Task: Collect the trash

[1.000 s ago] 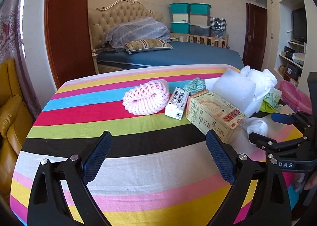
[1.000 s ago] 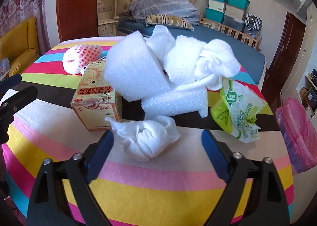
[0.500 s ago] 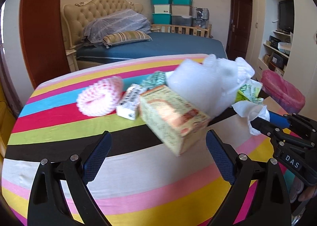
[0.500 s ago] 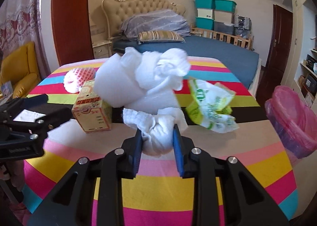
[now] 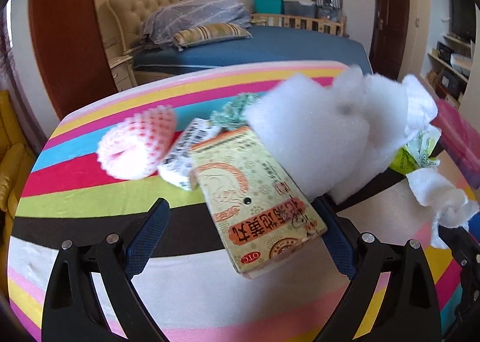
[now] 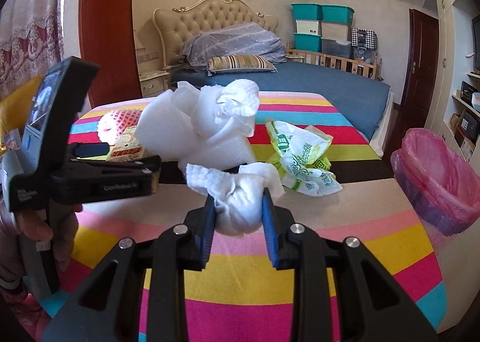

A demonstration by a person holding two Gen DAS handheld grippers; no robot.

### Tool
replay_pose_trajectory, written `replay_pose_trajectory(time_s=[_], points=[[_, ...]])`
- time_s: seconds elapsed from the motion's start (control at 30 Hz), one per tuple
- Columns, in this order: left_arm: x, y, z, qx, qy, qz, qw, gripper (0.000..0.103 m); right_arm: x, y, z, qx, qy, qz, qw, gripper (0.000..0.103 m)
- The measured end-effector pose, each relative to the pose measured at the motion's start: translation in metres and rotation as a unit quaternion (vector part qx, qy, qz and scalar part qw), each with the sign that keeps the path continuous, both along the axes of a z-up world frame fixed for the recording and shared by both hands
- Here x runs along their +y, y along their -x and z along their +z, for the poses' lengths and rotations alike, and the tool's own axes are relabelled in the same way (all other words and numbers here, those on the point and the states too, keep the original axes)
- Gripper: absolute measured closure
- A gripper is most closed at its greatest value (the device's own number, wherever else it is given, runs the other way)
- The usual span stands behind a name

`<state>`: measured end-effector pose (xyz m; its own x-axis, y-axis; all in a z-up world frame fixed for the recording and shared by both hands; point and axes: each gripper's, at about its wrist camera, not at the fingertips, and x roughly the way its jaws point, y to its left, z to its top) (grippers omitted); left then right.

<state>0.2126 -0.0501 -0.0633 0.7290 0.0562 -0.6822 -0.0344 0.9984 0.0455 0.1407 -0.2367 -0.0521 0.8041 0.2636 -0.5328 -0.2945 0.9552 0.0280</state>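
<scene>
My right gripper [image 6: 238,216] is shut on a crumpled white tissue [image 6: 237,192], held just above the striped table [image 6: 270,291]; the tissue also shows in the left wrist view [image 5: 438,195]. My left gripper [image 5: 243,222] is open, its jaws on either side of a yellow medicine box [image 5: 255,192]; it shows from the side in the right wrist view [image 6: 114,174]. White foam pieces [image 6: 192,128], a green-and-white plastic bag [image 6: 300,158], a pink foam fruit net [image 5: 138,143] and a small white box [image 5: 186,155] lie on the table.
A bin lined with a pink bag [image 6: 435,180] stands off the table's right edge. A bed [image 6: 285,83] lies behind the table, a yellow armchair [image 5: 9,180] to the left, shelves [image 6: 468,101] to the right.
My right gripper closed on the white tissue and lifted it. My left gripper moved forward and right until its open jaws straddle the medicine box.
</scene>
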Motion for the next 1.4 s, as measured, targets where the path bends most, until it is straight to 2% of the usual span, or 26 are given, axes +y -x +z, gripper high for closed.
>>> replay_pose_trajectory(time_s=[0.1,0.17,0.4,0.47,0.5,0.53,0.6,0.77,0.97,1.4], points=[[0.028,0.018,0.007,-0.020,0.025,0.020,0.9993,0.014,0.008,0.002,0.000,-0.002,0.003,0.012,1.000,0.075],[0.039,0.023,0.009,-0.025,0.042,0.015,0.9987,0.014,0.013,0.001,-0.001,-0.001,0.002,0.018,1.000,0.075],[0.030,0.010,-0.002,-0.012,0.035,-0.021,0.9991,0.014,0.033,0.001,-0.008,0.003,0.017,0.026,1.000,0.074],[0.022,0.007,-0.007,0.000,0.025,-0.031,0.9992,0.024,0.033,0.001,-0.009,0.005,0.016,0.024,1.000,0.074],[0.021,0.005,-0.010,0.008,0.026,-0.037,0.9990,0.042,0.033,0.001,-0.010,0.005,0.016,0.024,1.000,0.074],[0.022,0.005,-0.012,0.014,0.032,-0.045,0.9984,0.055,0.033,0.001,-0.010,0.006,0.015,0.023,1.000,0.074],[0.022,0.008,-0.011,0.010,0.030,-0.049,0.9983,0.056,0.034,0.000,-0.011,0.006,0.014,0.022,1.000,0.074],[0.017,0.031,0.000,-0.040,-0.002,-0.040,0.9984,0.056,0.035,0.002,-0.013,0.003,0.017,0.021,1.000,0.074],[0.018,0.054,0.010,-0.088,-0.007,-0.019,0.9959,0.056,0.037,0.002,-0.014,-0.001,0.020,0.019,1.000,0.074],[0.020,0.056,0.012,-0.098,0.002,-0.018,0.9950,0.056,0.044,0.006,-0.016,-0.010,0.035,0.021,0.999,0.074]])
